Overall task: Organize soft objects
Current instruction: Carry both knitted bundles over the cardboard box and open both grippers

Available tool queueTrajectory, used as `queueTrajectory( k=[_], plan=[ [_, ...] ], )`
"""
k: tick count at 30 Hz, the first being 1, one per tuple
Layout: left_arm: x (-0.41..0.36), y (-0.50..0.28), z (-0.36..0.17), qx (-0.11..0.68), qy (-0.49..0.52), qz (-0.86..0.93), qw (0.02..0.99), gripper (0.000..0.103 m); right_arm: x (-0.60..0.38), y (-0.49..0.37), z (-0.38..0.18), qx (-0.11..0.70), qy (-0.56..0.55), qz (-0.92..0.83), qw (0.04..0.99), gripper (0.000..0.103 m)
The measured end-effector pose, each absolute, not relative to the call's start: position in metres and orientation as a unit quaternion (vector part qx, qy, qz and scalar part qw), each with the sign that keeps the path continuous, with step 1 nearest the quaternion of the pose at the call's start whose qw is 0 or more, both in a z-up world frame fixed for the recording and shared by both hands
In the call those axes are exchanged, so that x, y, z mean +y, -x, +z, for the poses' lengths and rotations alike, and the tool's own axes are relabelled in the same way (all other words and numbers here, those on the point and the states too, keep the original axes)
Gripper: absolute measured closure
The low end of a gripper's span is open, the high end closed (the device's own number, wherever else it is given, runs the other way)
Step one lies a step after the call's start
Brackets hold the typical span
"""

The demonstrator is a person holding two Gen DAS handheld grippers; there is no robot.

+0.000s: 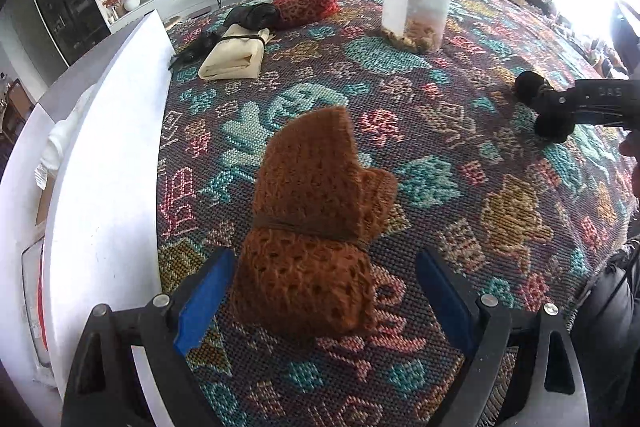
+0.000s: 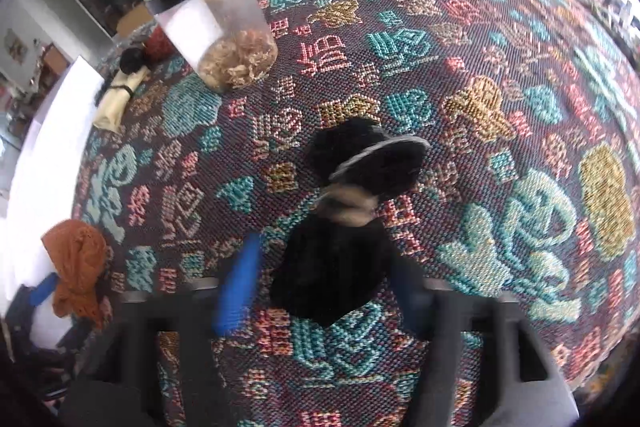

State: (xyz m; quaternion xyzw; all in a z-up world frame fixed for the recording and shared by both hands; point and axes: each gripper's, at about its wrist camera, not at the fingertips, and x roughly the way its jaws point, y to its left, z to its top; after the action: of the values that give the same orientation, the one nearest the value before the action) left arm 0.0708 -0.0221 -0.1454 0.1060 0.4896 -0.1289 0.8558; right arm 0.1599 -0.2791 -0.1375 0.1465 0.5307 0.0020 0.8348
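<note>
1. A white box [image 1: 108,155] borders the left edge of the patterned woven tablecloth [image 1: 460,155].
2. The left gripper [image 1: 324,291] stands wide open. Its blue-padded fingers [image 1: 204,299] flank the near end of a rust-brown crocheted bundle [image 1: 316,219], which is tied at the middle with a brown cord and lies on the cloth. The left pad is just beside the knit; the right pad is well apart from it. Nothing is gripped.
3. Far left on the cloth: a cream folded cloth bundle [image 1: 236,55], with a black soft item [image 1: 252,15] and a red crocheted bundle [image 1: 306,9] beyond it.
4. A clear jar [image 1: 416,7] with a black lid stands upright behind centre, with tan contents at its base.
5. The right gripper [image 2: 324,291] is motion-blurred. A black fuzzy bundle [image 2: 344,227], bound at the waist with a tan tie, sits between its fingers [image 2: 238,283]. Whether the pads press on it cannot be determined.
</note>
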Motion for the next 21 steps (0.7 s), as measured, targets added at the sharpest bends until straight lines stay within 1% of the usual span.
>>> queueTrajectory(
  k=[2,4,5,6,7,11,14,17,19,21],
  plan=[
    [-0.021,-0.082,-0.155,0.508,-0.11,-0.109,0.847,0.012,-0.277,-0.165,-0.139,0.539,-0.14,0.001,0.83,0.022],
    [-0.019,-0.09,-0.167,0.526,-0.118,-0.096,0.837,0.012,-0.275,-0.17,-0.146,0.562,-0.121,-0.012,0.818,0.026],
    [-0.016,-0.094,-0.171,0.535,-0.112,-0.096,0.832,0.012,-0.277,-0.171,-0.147,0.563,-0.118,-0.021,0.817,0.048],
    [-0.012,-0.096,-0.169,0.535,-0.09,-0.109,0.833,0.016,-0.28,-0.169,-0.147,0.564,-0.121,-0.031,0.816,0.079],
    [-0.009,-0.096,-0.166,0.535,-0.07,-0.125,0.833,0.035,-0.285,-0.166,-0.144,0.553,-0.14,-0.029,0.821,0.078],
    [-0.003,-0.089,-0.139,0.505,-0.024,-0.16,0.848,0.037,-0.274,-0.14,-0.104,0.501,-0.148,0.005,0.853,0.078],
    [0.015,-0.078,-0.101,0.48,0.05,-0.203,0.852,0.036,-0.238,-0.126,-0.057,0.465,-0.138,0.056,0.873,0.078],
    [0.053,-0.065,-0.06,0.449,0.099,-0.215,0.862,0.036,-0.181,-0.12,-0.012,0.439,-0.129,0.137,0.878,0.078],
    [0.089,-0.056,-0.037,0.426,0.097,-0.185,0.88,0.035,-0.128,-0.117,0.012,0.425,-0.119,0.202,0.874,0.078],
    [0.128,-0.049,-0.023,0.414,0.089,-0.137,0.896,0.033,-0.074,-0.117,0.024,0.419,-0.111,0.261,0.863,0.078]
  ],
)
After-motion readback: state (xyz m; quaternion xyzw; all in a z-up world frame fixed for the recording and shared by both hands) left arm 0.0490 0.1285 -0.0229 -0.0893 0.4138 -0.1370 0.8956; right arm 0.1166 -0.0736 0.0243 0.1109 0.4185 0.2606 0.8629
